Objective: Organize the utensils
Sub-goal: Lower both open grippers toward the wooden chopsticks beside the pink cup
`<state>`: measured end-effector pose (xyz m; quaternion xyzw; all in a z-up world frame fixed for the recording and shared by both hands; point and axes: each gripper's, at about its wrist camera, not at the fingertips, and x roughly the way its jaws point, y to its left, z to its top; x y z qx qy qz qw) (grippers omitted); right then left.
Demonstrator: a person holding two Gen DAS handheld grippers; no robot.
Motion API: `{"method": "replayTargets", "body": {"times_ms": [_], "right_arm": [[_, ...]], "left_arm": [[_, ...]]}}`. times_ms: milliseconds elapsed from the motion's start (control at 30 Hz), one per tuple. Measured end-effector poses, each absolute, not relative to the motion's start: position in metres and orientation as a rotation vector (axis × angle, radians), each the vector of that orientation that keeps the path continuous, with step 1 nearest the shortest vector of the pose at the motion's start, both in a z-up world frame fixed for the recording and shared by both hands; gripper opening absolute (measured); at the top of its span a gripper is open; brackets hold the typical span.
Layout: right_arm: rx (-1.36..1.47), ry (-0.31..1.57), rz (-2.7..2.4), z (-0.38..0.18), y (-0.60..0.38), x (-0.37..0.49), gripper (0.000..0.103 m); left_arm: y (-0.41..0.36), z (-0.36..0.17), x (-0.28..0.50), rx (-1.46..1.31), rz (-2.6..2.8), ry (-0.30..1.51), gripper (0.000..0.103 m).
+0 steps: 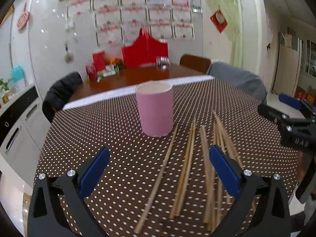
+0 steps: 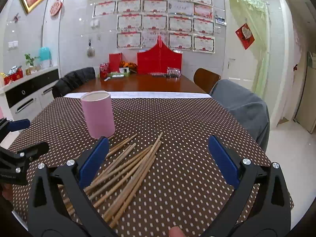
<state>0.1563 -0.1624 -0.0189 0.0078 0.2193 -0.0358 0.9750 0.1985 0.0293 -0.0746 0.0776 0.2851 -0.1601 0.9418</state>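
Chopsticks [image 2: 126, 169] lie loose in a fan on the dotted tablecloth [image 2: 187, 122], low and left of centre in the right wrist view, none of them lifted. Just above them, towards the upper left, stands the pink cup [image 2: 98, 114], upright; its inside cannot be seen from either camera, though no stick shows above its rim. Gathering looks not yet begun. The right gripper [image 2: 158, 162] hangs spread wide over the pile with nothing between its blue pads [image 2: 92, 162]. The left gripper [image 1: 158, 173] is likewise wide apart and empty, facing the cup, with several sticks below it. Next comes lowering one gripper astride a stick and closing.
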Motion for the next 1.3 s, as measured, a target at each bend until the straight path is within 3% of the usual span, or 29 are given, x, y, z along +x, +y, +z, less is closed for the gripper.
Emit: {"method": "replayTargets", "body": {"times_ms": [300, 733, 867, 1167, 1300], "right_arm": [[0.027, 0.534, -0.115, -0.002, -0.151, 0.197, 0.098], [0.063, 0.796, -0.191, 0.019, -0.159, 0.201, 0.096], [0.120, 0.884, -0.197, 0.012, -0.171, 0.200, 0.091], [0.220, 1.083, -0.187, -0.035, -0.187, 0.209, 0.075], [0.286, 1.176, -0.174, -0.061, -0.190, 0.213, 0.059]], "left_arm": [[0.029, -0.065, 0.257, 0.180, -0.373, 0.675, 0.099], [0.012, -0.037, 0.289, 0.288, -0.406, 0.959, 0.097], [0.009, -0.039, 0.292, 0.338, -0.411, 1.018, 0.096], [0.010, -0.083, 0.324, 0.382, -0.441, 1.227, 0.073], [-0.002, -0.110, 0.331, 0.471, -0.459, 1.286, 0.059]]}}
